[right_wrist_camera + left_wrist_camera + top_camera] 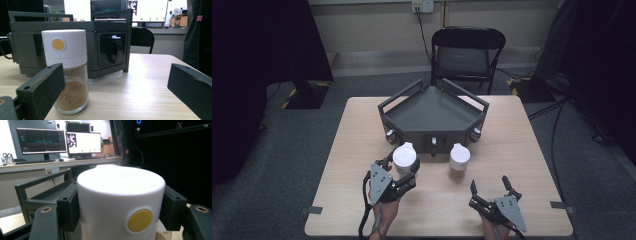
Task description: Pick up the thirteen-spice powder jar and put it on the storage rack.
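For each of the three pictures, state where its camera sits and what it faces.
High view: above the near edge, facing the table, both hands with tools.
Left gripper view: on the left tool, facing its clamped white-lidded jar.
Right gripper view: on the right tool, open, facing the spice jar.
All share the grey rack.

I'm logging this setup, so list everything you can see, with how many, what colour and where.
Spice jar: one, white cap with yellow dot, clamped in the left claw.
Second spice jar: one, white cap, glass with brown powder, on the table ahead of the right claw.
Rack: one, dark grey, at the table's far middle.
Table: one, light wood.
Chair: one, black, behind the table.
Monitors: two, on a far desk.
Left claw: black, shut on the jar.
Right claw: black, open.
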`<action>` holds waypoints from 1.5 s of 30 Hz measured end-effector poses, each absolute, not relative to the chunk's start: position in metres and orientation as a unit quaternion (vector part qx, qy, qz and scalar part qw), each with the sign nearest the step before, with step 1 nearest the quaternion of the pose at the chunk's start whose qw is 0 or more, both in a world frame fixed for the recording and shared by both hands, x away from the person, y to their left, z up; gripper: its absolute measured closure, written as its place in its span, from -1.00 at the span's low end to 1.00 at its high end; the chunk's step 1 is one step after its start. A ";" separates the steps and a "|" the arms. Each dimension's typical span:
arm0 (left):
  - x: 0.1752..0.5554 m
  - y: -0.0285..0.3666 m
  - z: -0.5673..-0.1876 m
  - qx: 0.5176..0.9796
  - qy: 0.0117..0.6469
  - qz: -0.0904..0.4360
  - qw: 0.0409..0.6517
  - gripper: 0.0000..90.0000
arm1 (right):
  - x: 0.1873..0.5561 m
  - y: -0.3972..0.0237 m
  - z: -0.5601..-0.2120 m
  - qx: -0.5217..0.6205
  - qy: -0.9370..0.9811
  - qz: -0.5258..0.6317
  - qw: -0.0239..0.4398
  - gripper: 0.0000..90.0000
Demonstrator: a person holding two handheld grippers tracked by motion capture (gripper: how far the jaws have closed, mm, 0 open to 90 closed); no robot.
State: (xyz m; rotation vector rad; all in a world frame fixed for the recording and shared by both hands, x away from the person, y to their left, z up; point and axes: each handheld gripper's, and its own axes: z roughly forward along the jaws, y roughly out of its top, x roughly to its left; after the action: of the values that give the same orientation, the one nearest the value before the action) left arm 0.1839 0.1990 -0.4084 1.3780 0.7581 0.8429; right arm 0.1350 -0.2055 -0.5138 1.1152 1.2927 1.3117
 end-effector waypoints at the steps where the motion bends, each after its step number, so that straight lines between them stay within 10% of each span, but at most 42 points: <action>1: 0.186 0.199 -0.408 0.600 0.330 0.367 0.630 -0.32 | 0.135 -0.206 -0.514 0.456 0.529 0.536 0.474 -1.00; 45: 0.270 0.155 -0.352 0.571 0.389 0.411 0.595 -0.31 | 0.135 -0.207 -0.514 0.455 0.530 0.538 0.473 -1.00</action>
State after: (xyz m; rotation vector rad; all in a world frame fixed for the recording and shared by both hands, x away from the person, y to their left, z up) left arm 0.2698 0.1549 -0.3515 1.3272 0.9048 0.9539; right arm 0.1350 -0.2066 -0.5137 1.1132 1.2974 1.3158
